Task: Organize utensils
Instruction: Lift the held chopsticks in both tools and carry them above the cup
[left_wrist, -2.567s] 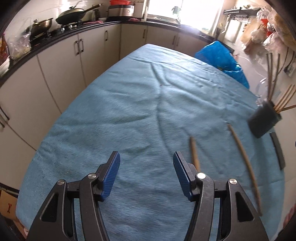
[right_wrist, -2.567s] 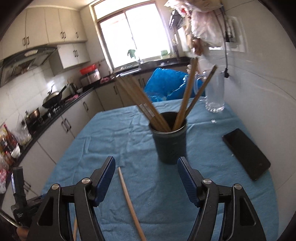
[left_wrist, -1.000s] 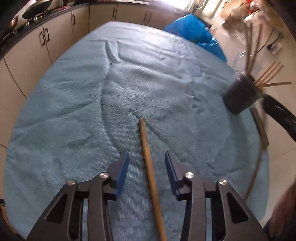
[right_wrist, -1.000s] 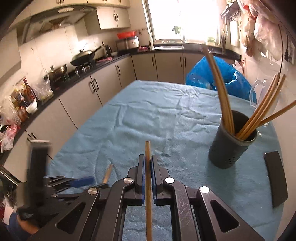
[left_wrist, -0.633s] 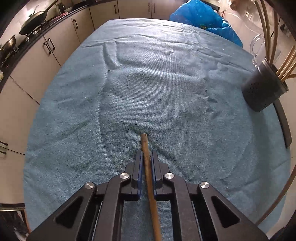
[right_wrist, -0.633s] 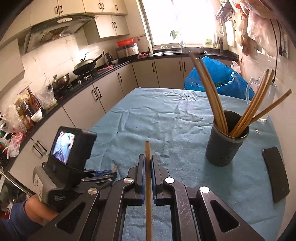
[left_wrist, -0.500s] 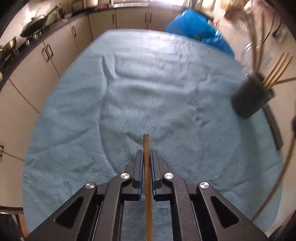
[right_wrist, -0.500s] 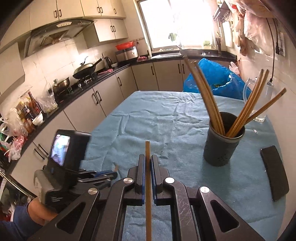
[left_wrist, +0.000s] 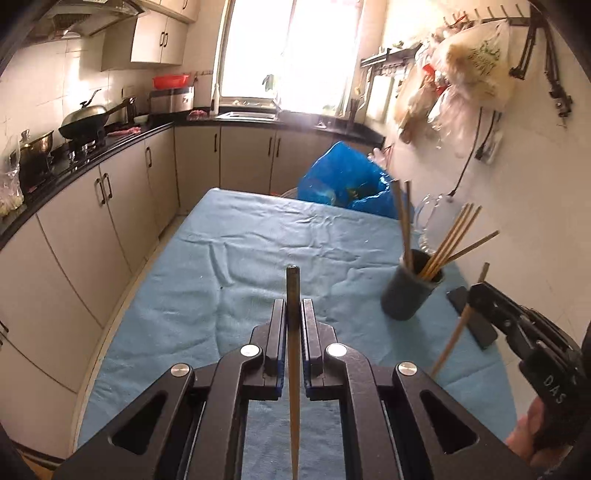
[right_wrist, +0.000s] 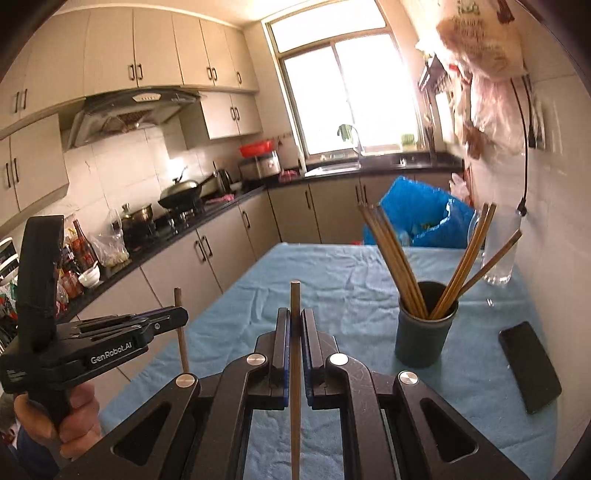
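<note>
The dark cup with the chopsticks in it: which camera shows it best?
The right wrist view: the cup stands near and whole, rim to base, with its chopsticks fanning out sharply. In the left wrist view the cup is whole too, but smaller, farther off and tilted by the lens.

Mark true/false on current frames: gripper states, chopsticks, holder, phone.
1. Left gripper is shut on a chopstick. True.
2. Right gripper has its jaws open and empty. False: it is shut on its own chopstick.
3. The dark holder lies tipped over. False: it stands upright with chopsticks in it.
4. A black phone lies on the blue cloth to the right of the holder. True.
</note>
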